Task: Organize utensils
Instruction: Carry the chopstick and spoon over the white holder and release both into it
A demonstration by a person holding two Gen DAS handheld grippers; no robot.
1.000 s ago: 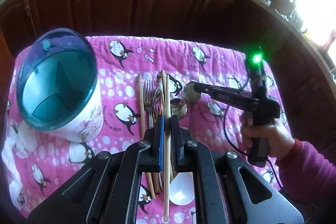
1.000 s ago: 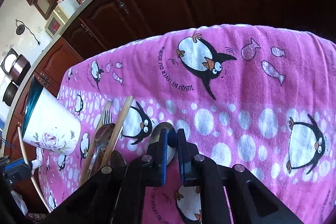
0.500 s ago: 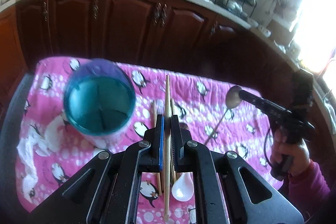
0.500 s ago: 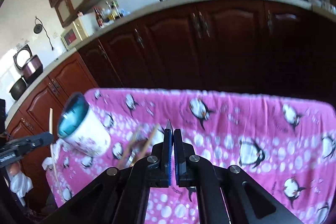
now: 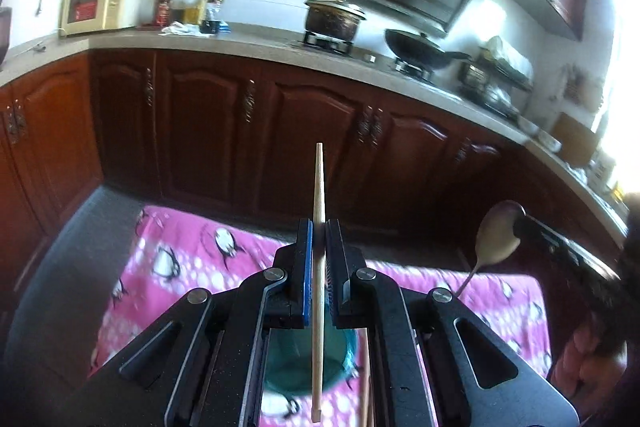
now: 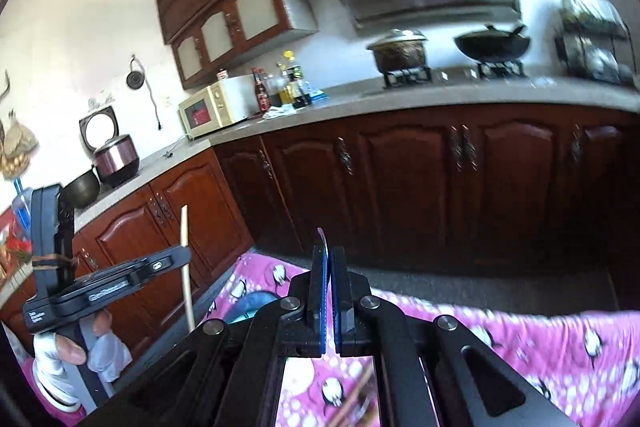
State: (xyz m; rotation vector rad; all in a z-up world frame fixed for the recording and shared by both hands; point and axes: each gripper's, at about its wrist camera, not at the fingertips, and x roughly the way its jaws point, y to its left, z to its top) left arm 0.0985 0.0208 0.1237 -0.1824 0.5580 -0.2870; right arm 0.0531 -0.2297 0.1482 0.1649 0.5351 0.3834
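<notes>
In the left wrist view my left gripper (image 5: 319,227) is shut on a wooden chopstick (image 5: 318,187) that stands upright between the pads. Its lower end hangs over the teal-rimmed utensil holder (image 5: 340,359), which my gripper's body mostly hides. At the right my right gripper (image 5: 520,223) holds a metal spoon (image 5: 496,239) up in the air, bowl uppermost. In the right wrist view my right gripper (image 6: 330,255) is shut on the spoon (image 6: 322,241), seen edge-on as a thin blade. The left gripper (image 6: 184,253) with its chopstick (image 6: 187,291) is at the left.
A pink penguin cloth (image 5: 180,267) covers the table; another chopstick (image 5: 365,379) and blurred utensils (image 6: 356,399) lie on it. Dark wooden cabinets (image 5: 312,131) stand behind, under a counter with a microwave (image 5: 104,5), a pot (image 5: 332,19) and a wok (image 5: 416,47). A hand (image 6: 60,347) grips the left tool.
Both grippers have risen from the cloth, the left with the chopstick, the right with the spoon. The views tilted up towards the kitchen, and the holder now lies under the left gripper.
</notes>
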